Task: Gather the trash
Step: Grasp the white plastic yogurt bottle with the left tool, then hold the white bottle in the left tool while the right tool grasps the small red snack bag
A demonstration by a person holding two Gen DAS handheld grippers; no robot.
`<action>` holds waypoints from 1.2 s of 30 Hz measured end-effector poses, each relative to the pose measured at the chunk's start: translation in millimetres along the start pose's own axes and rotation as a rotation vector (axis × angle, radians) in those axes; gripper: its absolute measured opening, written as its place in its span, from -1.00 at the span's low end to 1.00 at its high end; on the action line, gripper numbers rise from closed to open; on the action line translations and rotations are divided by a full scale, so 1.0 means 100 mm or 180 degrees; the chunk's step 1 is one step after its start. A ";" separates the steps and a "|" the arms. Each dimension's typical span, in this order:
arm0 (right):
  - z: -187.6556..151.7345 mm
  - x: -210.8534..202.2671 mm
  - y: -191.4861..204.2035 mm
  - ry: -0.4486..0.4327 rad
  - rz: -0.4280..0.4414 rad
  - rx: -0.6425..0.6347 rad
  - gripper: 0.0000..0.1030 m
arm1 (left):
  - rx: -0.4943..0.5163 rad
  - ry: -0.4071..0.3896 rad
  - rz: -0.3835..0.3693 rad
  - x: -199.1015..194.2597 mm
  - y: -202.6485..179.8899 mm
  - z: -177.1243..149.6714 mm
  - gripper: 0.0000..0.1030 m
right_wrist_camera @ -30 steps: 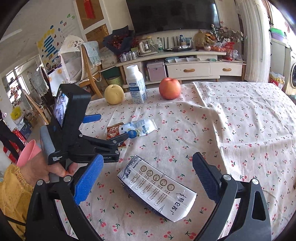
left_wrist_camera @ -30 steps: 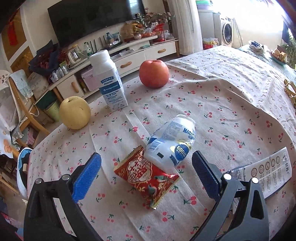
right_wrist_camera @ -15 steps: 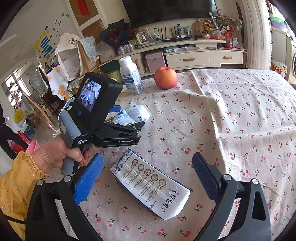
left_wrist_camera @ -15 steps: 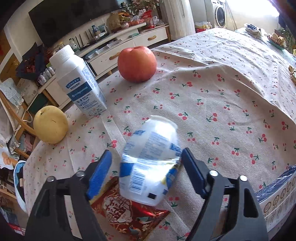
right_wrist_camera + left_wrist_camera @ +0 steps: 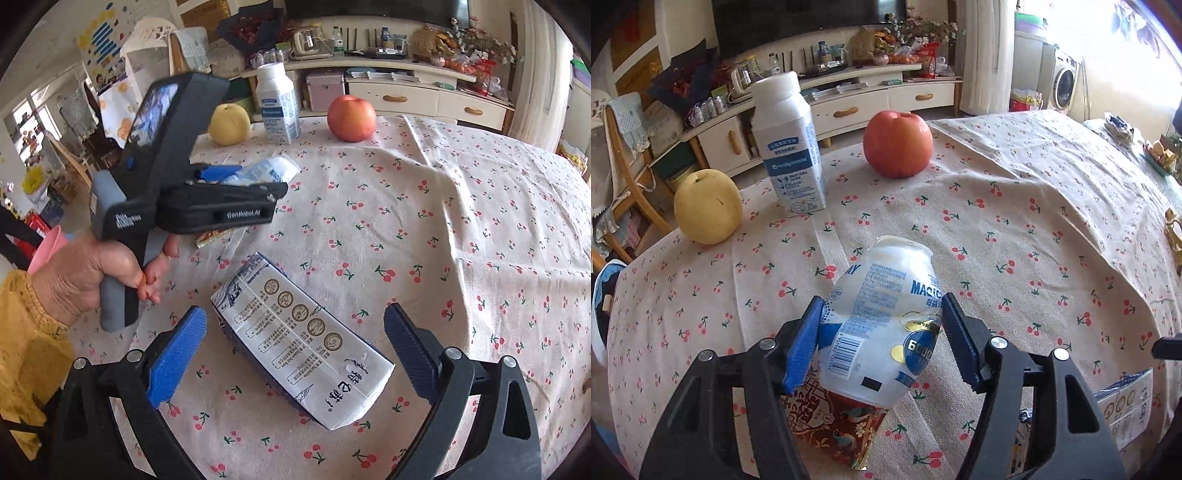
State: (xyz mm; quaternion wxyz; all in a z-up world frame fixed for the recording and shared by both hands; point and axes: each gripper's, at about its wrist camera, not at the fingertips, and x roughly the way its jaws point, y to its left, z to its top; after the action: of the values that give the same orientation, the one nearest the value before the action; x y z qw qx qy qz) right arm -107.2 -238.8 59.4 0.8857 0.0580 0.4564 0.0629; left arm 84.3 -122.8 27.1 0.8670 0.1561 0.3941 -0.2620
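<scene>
Home living rm: TV [image 5: 809, 14] over low white cabinet [image 5: 849, 107] w/ clutter, washing machine [image 5: 1063, 86] by curtain, cherry-print cloth on table [image 5: 1015, 206], wooden chair [image 5: 624, 147].

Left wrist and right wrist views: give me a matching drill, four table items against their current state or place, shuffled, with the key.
Items:
1. crushed white bottle
2. flattened milk carton
3. red snack wrapper
4. upright milk bottle

States:
A. lying on the cloth between open jaws
B. standing between the yellow pear and the red apple
C. clamped in the left hand-held gripper
D. flat on the cloth under the gripped item

Pairs: 1-C, 2-A, 3-D, 4-B. The open jaws are the right hand-held gripper.
</scene>
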 end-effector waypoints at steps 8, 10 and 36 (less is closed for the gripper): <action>-0.01 0.24 -0.04 0.0213 -0.0034 -0.0116 0.86 | -0.0308 -0.0240 -0.0033 -0.47 0.20 -0.08 0.26; -0.02 0.30 -0.05 0.0280 -0.0044 -0.0120 0.86 | -0.0379 -0.0267 -0.0012 -0.57 0.27 -0.14 0.26; 0.05 0.36 0.04 0.0208 0.0734 0.0264 0.86 | -0.1112 -0.0319 0.0149 -1.26 0.87 -1.25 0.26</action>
State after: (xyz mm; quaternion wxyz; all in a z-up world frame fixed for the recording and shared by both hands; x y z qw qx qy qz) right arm -82.3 -229.6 33.9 0.8540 0.1445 0.4776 0.1473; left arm -10.4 49.1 48.5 0.9053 -0.0010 0.3862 -0.1767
